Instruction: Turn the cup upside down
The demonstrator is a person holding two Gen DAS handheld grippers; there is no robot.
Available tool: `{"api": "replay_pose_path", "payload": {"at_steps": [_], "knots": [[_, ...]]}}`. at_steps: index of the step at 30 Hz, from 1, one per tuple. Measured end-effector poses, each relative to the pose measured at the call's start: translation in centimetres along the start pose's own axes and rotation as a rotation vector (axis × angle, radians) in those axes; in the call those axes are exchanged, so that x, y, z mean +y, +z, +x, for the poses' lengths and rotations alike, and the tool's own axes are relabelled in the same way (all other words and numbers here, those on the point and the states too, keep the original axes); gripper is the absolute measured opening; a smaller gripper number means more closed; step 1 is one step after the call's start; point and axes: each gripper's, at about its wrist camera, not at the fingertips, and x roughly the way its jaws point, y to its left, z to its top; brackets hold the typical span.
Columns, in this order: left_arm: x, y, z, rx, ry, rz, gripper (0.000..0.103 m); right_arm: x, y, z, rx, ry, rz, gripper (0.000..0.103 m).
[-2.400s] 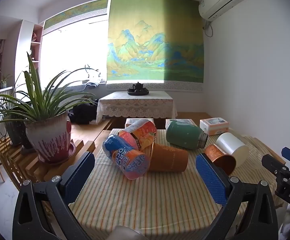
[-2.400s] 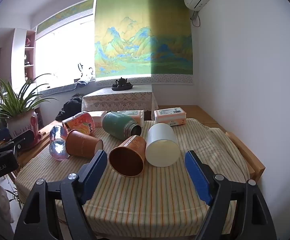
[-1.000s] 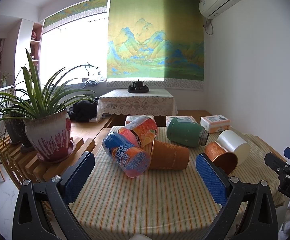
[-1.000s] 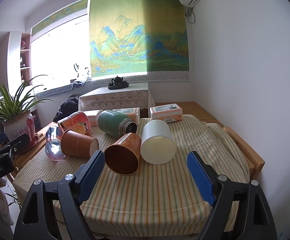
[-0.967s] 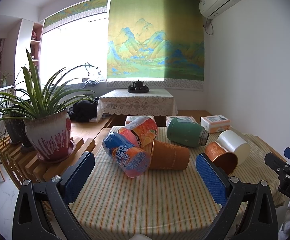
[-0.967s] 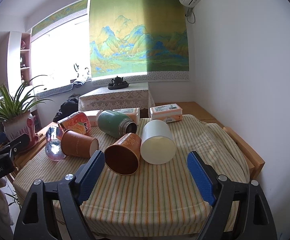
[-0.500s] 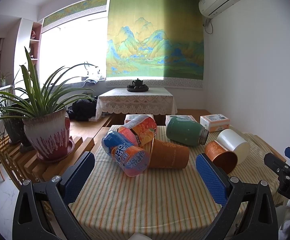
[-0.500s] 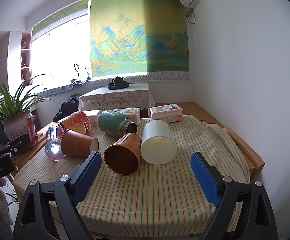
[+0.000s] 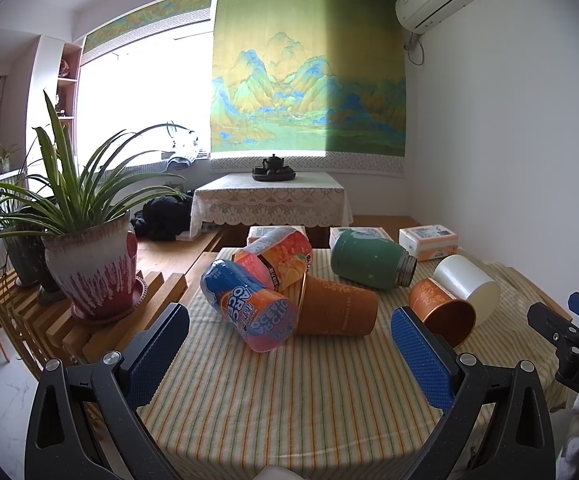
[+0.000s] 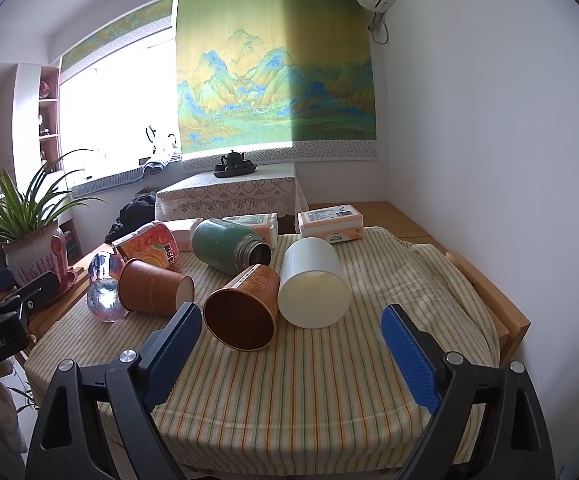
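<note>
Right gripper (image 10: 291,340) stands spread wide, holding nothing, above bare striped tablecloth (image 10: 309,392) near the table's front edge. Left gripper (image 9: 289,344) is likewise spread and unloaded. The white cup (image 10: 313,282) lies on its side, touching the brown cup (image 10: 245,308); its rim end is hidden, probably facing away.

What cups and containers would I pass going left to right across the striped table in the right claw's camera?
Shiny blue cup → brown paper cup → copper-orange cup with its dark mouth toward the camera → white cup. All lie on their sides; the green flask and orange snack cup sit behind them.
</note>
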Motion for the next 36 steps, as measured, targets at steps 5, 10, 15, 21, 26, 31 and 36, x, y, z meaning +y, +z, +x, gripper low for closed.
{"api": "replay_pose_path", "payload": {"at_steps": [5, 10, 15, 21, 26, 31, 36], "knots": [[0.0, 0.0, 0.0, 0.000, -0.001, 0.000, 0.102, 0.0, 0.0, 0.2, 0.003, 0.001, -0.002, 0.089], [0.1, 0.1, 0.3, 0.008, -0.002, 0.009, 0.102, 0.1, 0.0, 0.6, 0.011, 0.003, -0.001, 0.089], [0.2, 0.3, 0.7, 0.019, -0.003, 0.017, 0.102, 0.1, 0.2, 0.7, 0.016, 0.004, 0.004, 0.089], [-0.2, 0.8, 2.4, 0.090, -0.028, 0.086, 0.102, -0.2, 0.3, 1.0, 0.021, 0.007, 0.010, 0.089], [-0.4, 2.3, 5.9, 0.224, -0.094, 0.178, 0.102, -0.8, 0.6, 1.3, 0.025, 0.012, 0.020, 0.089], [-0.2, 6.4, 9.0, 0.301, -0.099, 0.285, 0.102, -1.7, 0.8, 1.9, 0.029, 0.021, 0.042, 0.089], [-0.6, 11.1, 14.6, 0.435, -0.112, 0.352, 0.102, -2.6, 0.9, 2.7, 0.038, 0.040, 0.079, 0.089]]}}
